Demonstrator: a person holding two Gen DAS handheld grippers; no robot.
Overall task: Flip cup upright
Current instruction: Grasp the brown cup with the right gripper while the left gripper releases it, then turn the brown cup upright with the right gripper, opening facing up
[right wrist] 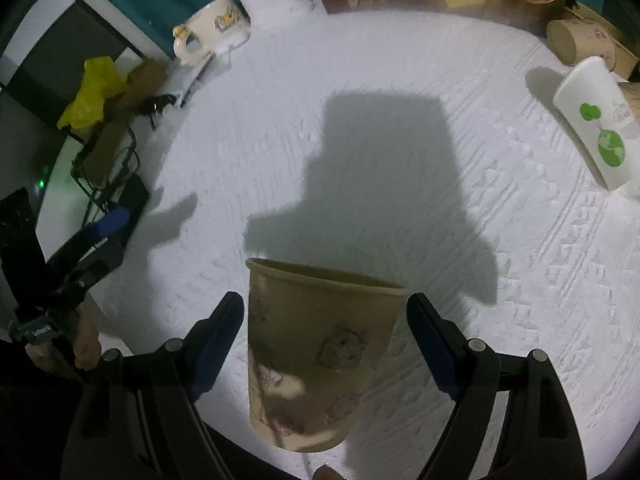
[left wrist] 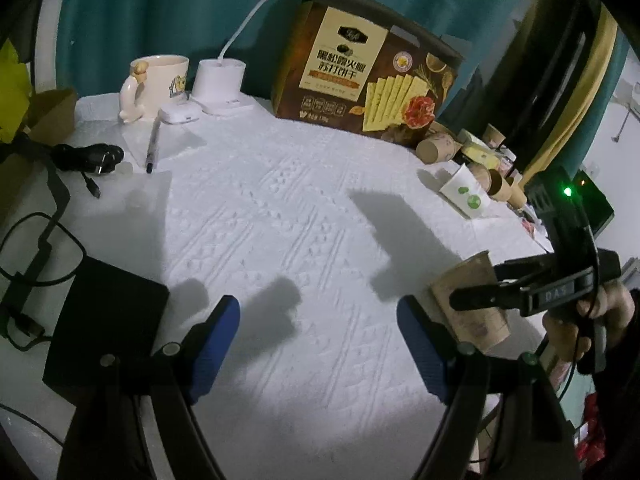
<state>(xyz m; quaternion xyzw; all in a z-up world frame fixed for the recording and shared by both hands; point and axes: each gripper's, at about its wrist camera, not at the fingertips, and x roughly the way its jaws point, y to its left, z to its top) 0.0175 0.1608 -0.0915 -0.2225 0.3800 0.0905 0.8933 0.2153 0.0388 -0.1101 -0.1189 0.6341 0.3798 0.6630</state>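
The brown paper cup (right wrist: 320, 352) sat between the right gripper (right wrist: 326, 344)'s spread fingers, rim toward twelve o'clock, a sliver of gap showing on each side, so whether the pads gripped it could not be told. To finish well, the cup's base probably needed to settle flat on the white cloth (right wrist: 360, 160) before any release. The left gripper (left wrist: 318, 344) hung with fingers apart on nothing. A white cup (right wrist: 596, 120) lay at two o'clock and a mug (right wrist: 212, 28) at eleven, both well apart.
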